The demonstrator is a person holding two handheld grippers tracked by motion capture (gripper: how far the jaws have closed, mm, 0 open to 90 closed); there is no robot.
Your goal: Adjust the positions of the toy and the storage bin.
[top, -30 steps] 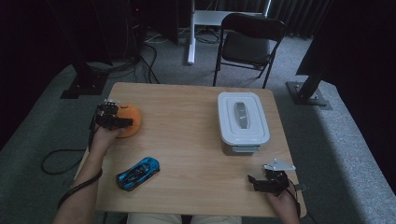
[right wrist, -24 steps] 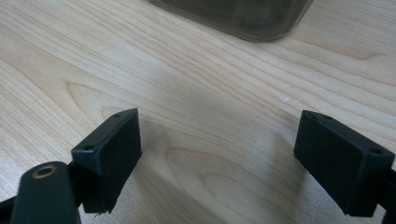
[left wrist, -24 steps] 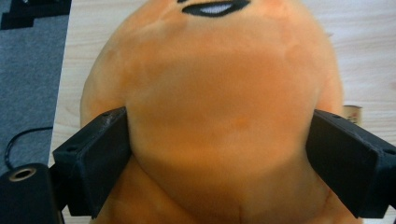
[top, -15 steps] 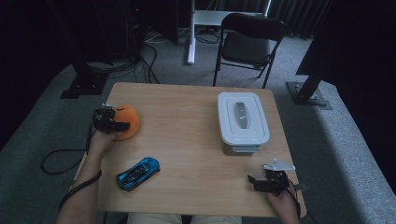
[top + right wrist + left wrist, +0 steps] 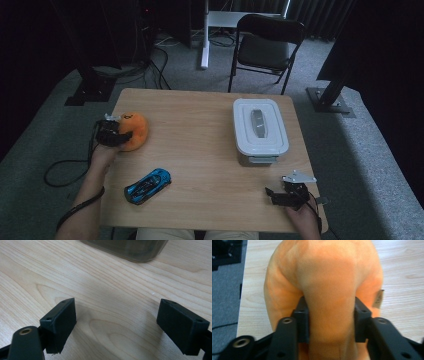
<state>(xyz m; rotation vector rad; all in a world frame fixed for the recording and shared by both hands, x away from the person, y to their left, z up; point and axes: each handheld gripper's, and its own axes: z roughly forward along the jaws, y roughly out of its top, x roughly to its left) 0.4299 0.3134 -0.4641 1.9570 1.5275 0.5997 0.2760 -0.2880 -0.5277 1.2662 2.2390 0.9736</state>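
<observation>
Orange plush fills my left gripper (image 5: 329,322) — its jaws have just closed and now pinch the soft toy (image 5: 132,131), denting its fuzzy, rounded body near the table's (image 5: 200,125) left edge. My right gripper (image 5: 117,325) sits spread wide at the near right corner — nothing between its jaws.

On the table (image 5: 200,125) in front of you, the plush toy (image 5: 134,131) sits near the left edge, and your left gripper (image 5: 114,135) is against its left side with the toy squeezed between the jaws. The toy car (image 5: 147,185) lies nearer to you than the plush toy, slightly to its right and well apart from it. The lidded box (image 5: 260,131) stands on the right half of the table. Your right gripper (image 5: 285,195) rests at the near right corner, just in front of the box, apart from it, with bare tabletop between its jaws. Behind the table, on the floor, stands a chair (image 5: 266,47).
</observation>
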